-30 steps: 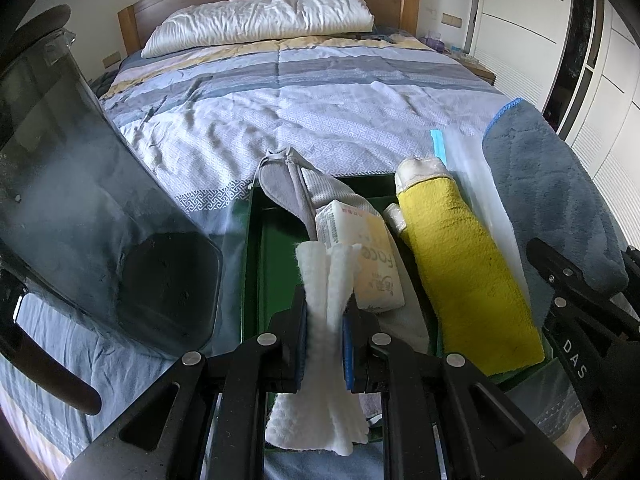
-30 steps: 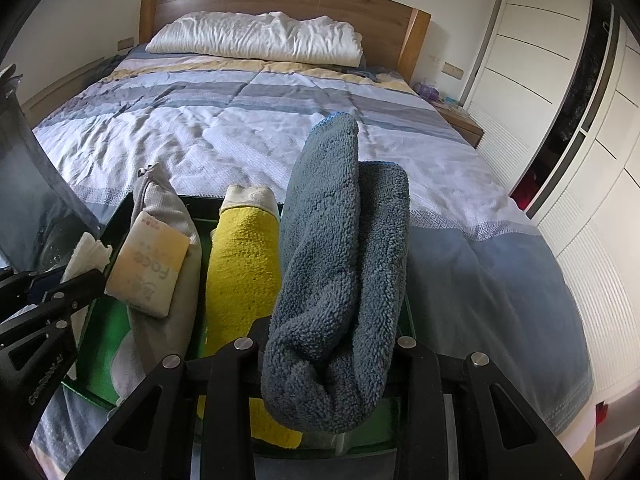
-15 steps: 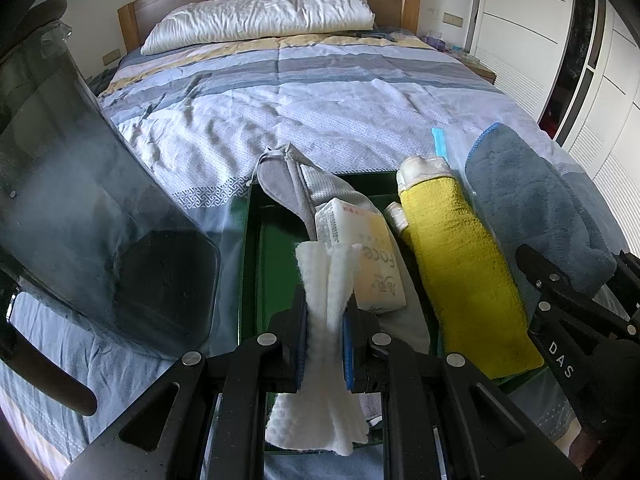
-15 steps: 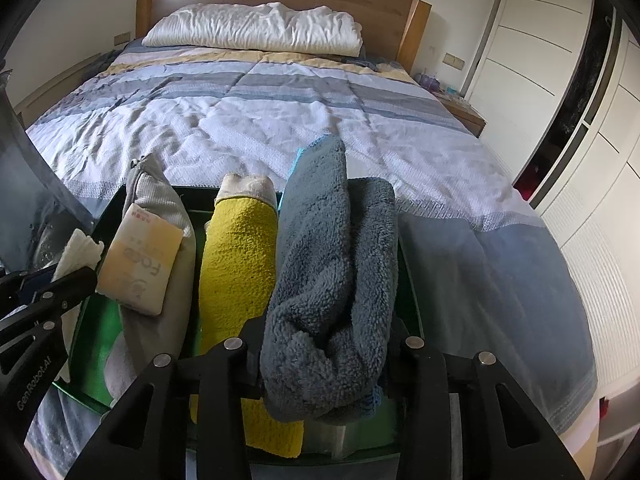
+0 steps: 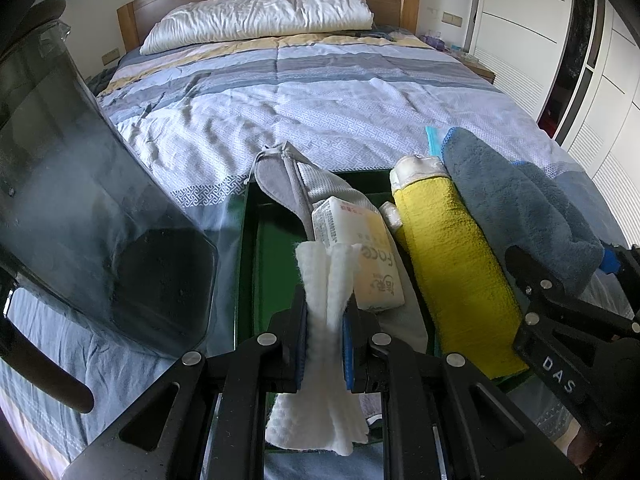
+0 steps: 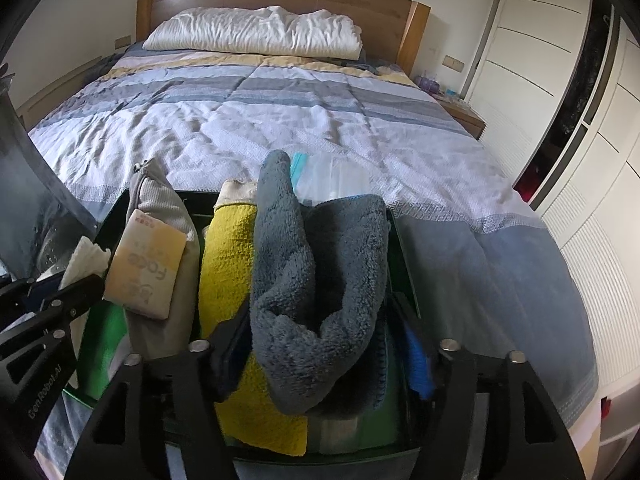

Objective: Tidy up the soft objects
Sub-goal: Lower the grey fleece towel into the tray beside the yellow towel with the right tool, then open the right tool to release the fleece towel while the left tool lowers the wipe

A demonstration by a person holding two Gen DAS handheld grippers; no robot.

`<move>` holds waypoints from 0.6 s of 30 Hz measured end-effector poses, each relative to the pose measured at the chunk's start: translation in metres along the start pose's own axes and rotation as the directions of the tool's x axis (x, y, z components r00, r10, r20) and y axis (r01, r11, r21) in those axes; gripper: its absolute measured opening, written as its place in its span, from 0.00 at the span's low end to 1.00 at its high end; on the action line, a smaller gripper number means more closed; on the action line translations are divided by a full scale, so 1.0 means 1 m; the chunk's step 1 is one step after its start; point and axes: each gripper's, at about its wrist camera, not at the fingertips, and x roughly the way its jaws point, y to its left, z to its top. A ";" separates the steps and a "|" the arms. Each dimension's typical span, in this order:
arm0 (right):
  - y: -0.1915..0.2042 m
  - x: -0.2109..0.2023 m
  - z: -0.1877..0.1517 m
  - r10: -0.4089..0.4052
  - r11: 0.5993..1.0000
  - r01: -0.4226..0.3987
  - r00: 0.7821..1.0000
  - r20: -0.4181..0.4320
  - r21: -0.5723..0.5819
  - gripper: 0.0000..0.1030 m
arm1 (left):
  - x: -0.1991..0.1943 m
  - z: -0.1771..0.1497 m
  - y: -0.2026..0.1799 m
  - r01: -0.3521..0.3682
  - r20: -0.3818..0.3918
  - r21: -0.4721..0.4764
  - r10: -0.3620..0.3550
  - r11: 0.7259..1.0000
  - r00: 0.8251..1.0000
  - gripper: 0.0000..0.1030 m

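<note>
Green tray [image 6: 404, 264] mostly packed — grey pouch [image 5: 320, 192], tissue pack [image 5: 360, 256], yellow towel [image 5: 448, 264] in; my right gripper [image 6: 324, 356] jaws have just been opening, blue-grey towel [image 6: 320, 280] sits loose between them, centre frame; left gripper [image 5: 325, 332] clamps white cloth [image 5: 324, 344] over tray's lower-left — still to place.

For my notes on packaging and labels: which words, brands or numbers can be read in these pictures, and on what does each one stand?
"Face": on the tissue pack, with small characters too blurred to read.
"DAS": on the right gripper, as the left wrist view shows it.
"GenRobot.AI": on the left gripper, as the right wrist view shows it.
Nothing else is readable.
</note>
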 end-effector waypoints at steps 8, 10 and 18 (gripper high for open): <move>0.002 -0.008 0.000 0.012 1.000 -0.012 1.000 0.023 0.004 0.75 | 0.000 0.000 -0.001 0.003 0.000 -0.006 -0.003 1.000 1.000 0.11; 0.004 -0.010 0.000 0.015 1.000 -0.015 0.999 0.030 0.000 0.78 | -0.001 0.000 0.000 0.003 0.000 -0.003 -0.003 1.000 1.000 0.11; 0.002 -0.018 0.000 0.018 1.000 -0.018 0.999 0.044 0.014 0.79 | -0.001 0.000 0.000 0.004 0.003 -0.006 -0.004 1.000 1.000 0.11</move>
